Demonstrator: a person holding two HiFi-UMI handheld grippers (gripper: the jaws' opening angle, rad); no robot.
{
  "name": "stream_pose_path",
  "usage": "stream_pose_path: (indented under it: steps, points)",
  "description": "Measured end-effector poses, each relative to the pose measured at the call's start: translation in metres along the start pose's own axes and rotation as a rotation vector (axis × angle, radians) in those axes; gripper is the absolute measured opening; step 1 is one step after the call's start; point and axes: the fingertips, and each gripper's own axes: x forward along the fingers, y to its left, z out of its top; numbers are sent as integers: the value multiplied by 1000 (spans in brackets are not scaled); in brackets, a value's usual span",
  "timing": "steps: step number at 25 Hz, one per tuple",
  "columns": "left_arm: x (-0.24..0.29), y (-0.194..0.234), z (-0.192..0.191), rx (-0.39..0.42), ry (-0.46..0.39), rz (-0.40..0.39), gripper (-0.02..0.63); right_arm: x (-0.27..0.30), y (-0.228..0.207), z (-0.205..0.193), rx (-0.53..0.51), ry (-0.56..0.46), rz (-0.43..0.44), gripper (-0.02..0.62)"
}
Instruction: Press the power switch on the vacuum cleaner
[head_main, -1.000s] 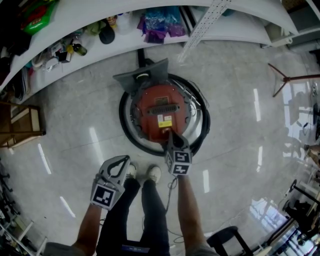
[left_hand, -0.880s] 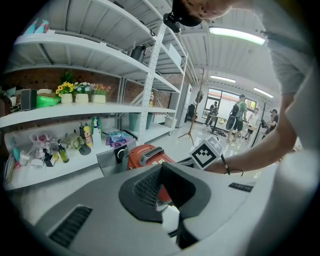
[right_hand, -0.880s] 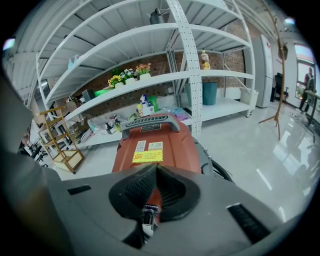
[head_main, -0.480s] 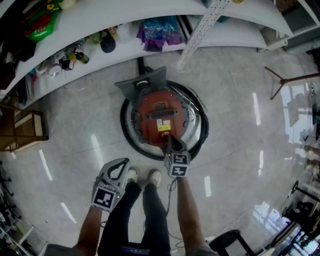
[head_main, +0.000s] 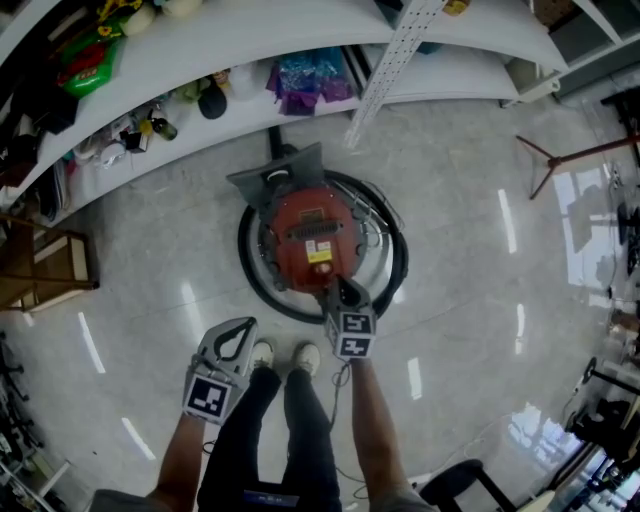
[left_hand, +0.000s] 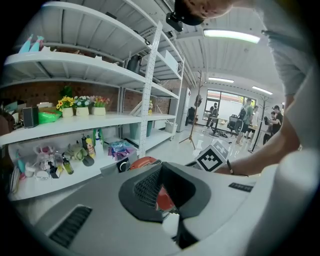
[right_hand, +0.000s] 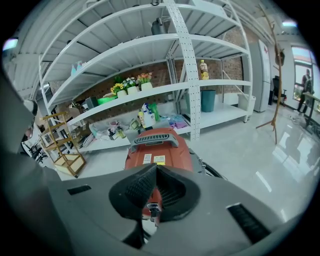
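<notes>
A red canister vacuum cleaner (head_main: 310, 235) stands on the grey floor with its black hose (head_main: 255, 285) coiled round it. It also shows in the right gripper view (right_hand: 159, 150) and, partly hidden, in the left gripper view (left_hand: 144, 161). My right gripper (head_main: 340, 290) hangs over the vacuum's near edge, jaws shut and holding nothing (right_hand: 152, 207). My left gripper (head_main: 240, 328) is held back above the person's shoes, away from the vacuum, also shut and holding nothing (left_hand: 169, 220). I cannot make out the power switch itself.
White shelving (head_main: 200, 45) with bottles and bags runs along the back, just behind the vacuum. A wooden step stand (head_main: 45, 265) is at the left and a thin tripod stand (head_main: 560, 160) at the right. The person's shoes (head_main: 285, 355) stand near the hose.
The head view has drifted slightly, so the vacuum sits a little lower left in it. Both grippers keep about the same place relative to the vacuum.
</notes>
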Motion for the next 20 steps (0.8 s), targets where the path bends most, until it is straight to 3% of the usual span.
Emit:
stream_pose_path:
  steps: [20]
  points:
    - [-58,-26,87,31,-66,21,8,-112,35,80,-13,-101,21,12]
